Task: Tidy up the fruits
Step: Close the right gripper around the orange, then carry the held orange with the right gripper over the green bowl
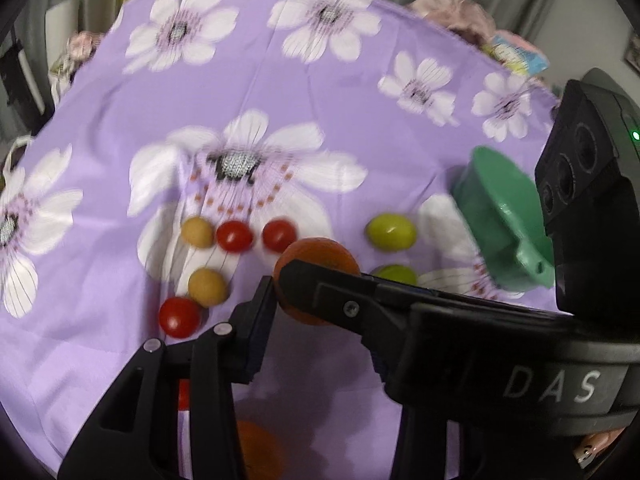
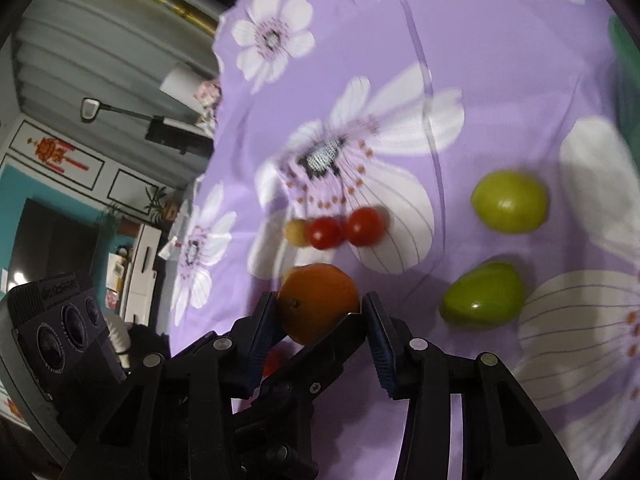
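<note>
Two tools on one orange right now, so bear with me.

Left wrist view: the left tool (image 1: 320,312) has the orange (image 1: 320,252) up against its left pad. Its right finger is mostly hidden behind the right tool (image 1: 298,280), which comes in from the right with one finger lying across the front of the orange. So I honestly can't tell whether the left tool is clamped on it or just sitting around it. Everything sits on a purple flowered cloth (image 1: 320,92). Just left of the orange are three red tomatoes (image 1: 234,236) and two tan round fruits (image 1: 207,286), all loosely bunched. To the right are two green fruits (image 1: 390,231), one farther and one nearer. Farther right is a green plastic bowl (image 1: 504,224), tipped at an angle. A second orange (image 1: 256,452) shows blurry at the near edge, under the tool.

Right wrist view: same orange, now between the right tool's fingers. The left pad (image 2: 266,328) is right on it. The right pad stands just off it, with the left tool's fingertip poking into that gap, so I can't tell if it's a real grip either. Two tomatoes and one tan fruit sit in a row just beyond the orange, and both green fruits lie off to the right.
</note>
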{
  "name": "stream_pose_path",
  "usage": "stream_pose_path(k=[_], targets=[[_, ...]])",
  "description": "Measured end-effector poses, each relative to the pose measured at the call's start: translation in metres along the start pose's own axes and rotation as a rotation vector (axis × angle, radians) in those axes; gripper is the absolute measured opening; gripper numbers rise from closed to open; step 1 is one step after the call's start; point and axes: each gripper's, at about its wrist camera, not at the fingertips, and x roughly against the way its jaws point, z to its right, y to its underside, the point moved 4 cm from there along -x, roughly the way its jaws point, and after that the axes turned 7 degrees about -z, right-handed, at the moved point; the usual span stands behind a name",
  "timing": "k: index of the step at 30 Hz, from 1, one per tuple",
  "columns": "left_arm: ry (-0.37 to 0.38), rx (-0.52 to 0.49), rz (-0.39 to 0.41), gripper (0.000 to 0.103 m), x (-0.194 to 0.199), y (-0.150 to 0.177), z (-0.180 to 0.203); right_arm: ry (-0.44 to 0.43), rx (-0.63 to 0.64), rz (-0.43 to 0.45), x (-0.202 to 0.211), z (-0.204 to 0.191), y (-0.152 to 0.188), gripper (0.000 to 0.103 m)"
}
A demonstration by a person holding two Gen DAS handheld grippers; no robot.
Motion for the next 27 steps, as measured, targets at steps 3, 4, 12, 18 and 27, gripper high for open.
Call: stream_pose_path(k=[3,4,12,18,27], targets=[[0.015,-0.023,0.051,0.041,0.012,-0.004,0.010,0.011,0.024,0.041,0.016,-0.007,0.001,0.048],[0.019,-0.030,0.068,0.041,0.016,-0.005,0.014,0.013,0.030,0.051,0.022,-0.009,0.001,0.048],[0.025,-0.112,0.168,0.041,0.043,-0.019,0.062,0.018,0.083,0.166,0.076,-0.014,-0.001,0.048],[0.027,-0.187,0.207,0.041,0.049,-0.023,0.099,-0.006,0.057,0.241,0.109,0.003,-0.003,0.048],[0.054,-0.286,0.224,0.041,0.040,-0.031,0.159,-0.013,-0.004,0.344,0.157,0.040,-0.002,0.048]])
